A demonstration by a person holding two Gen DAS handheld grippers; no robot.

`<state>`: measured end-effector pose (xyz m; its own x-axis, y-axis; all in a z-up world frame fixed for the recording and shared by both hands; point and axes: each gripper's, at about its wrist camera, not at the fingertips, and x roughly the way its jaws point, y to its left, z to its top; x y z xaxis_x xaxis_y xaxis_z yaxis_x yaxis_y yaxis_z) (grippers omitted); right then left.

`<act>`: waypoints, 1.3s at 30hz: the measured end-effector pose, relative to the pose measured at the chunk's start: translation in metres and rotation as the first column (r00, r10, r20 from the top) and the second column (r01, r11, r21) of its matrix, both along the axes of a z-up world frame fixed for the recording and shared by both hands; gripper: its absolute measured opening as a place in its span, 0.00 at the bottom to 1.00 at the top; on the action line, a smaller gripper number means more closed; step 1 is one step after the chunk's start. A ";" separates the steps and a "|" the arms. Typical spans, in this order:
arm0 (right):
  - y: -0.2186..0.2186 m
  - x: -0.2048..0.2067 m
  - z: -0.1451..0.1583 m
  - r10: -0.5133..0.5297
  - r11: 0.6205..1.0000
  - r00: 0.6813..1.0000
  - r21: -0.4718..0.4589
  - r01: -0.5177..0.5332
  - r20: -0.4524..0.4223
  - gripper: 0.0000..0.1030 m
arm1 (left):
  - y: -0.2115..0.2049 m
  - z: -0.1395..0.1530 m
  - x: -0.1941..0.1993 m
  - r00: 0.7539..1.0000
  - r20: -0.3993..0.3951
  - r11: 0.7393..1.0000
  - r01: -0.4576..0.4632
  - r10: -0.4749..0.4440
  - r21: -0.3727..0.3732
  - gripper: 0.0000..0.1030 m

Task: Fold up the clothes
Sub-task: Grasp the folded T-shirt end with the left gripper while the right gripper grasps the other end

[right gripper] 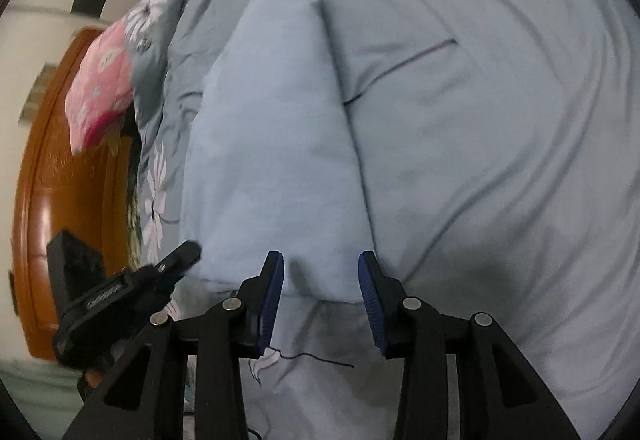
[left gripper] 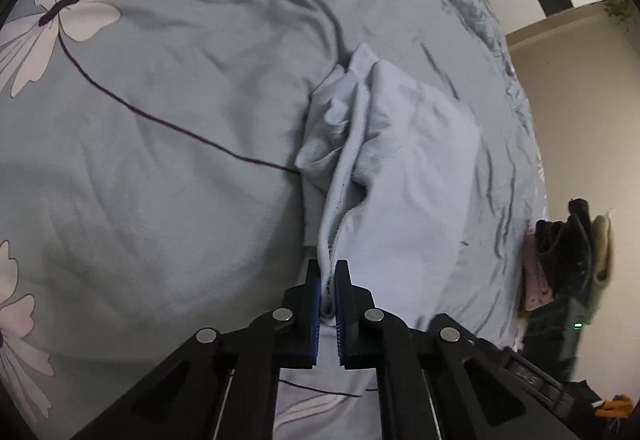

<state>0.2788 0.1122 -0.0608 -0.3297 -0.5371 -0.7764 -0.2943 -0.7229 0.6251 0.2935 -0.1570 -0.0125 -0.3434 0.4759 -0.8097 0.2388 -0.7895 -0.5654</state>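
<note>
The left gripper is clamped on a bunched edge of the garment, its jaws nearly together. The right gripper stands wide open, holding nothing, over the garment's near hem. The pale blue garment lies partly folded on the bedspread. It looks light, soft and limp, so it is best pinched at hems or corners

Both wrist views close above bedspread
</note>
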 end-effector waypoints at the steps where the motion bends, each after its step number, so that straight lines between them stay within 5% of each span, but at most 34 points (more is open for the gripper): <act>1: 0.001 0.001 -0.001 -0.013 1.000 1.000 -0.008 0.013 -0.001 0.39 | 0.000 0.004 0.001 1.000 -0.009 1.000 0.000 0.001 0.005 0.06; 3: 0.004 0.003 -0.001 -0.024 1.000 1.000 -0.018 0.024 0.000 0.39 | 0.001 0.009 0.005 1.000 -0.014 1.000 0.003 -0.003 0.001 0.06; 9: 0.006 0.008 -0.011 -0.016 0.999 1.000 -0.030 0.017 0.025 0.40 | -0.005 -0.037 0.015 0.993 0.117 1.000 -0.011 0.011 -0.001 0.08; 21: 0.005 0.003 -0.024 -0.048 0.995 0.998 -0.081 0.051 0.034 0.42 | -0.032 -0.009 0.019 1.000 0.019 0.998 -0.015 0.013 0.062 0.16; 25: 0.005 0.006 -0.026 -0.043 0.990 0.999 -0.133 0.045 0.023 0.45 | -0.049 -0.001 0.012 0.999 -0.023 0.998 -0.043 0.044 0.041 0.26; 30: 0.004 0.010 -0.030 -0.085 0.980 0.996 -0.176 0.090 0.041 0.13 | -0.062 0.004 0.001 0.996 -0.045 0.996 -0.075 0.076 0.038 0.27; 35: 0.018 0.005 -0.025 -0.083 0.971 0.993 -0.217 0.101 0.088 0.08 | -0.056 0.014 -0.019 0.995 -0.081 0.999 -0.051 0.051 0.009 0.27; 39: 0.052 -0.007 -0.009 0.034 0.985 0.996 -0.174 -0.019 0.085 0.08 | -0.038 0.024 -0.042 0.993 -0.107 0.999 0.038 -0.041 -0.032 0.31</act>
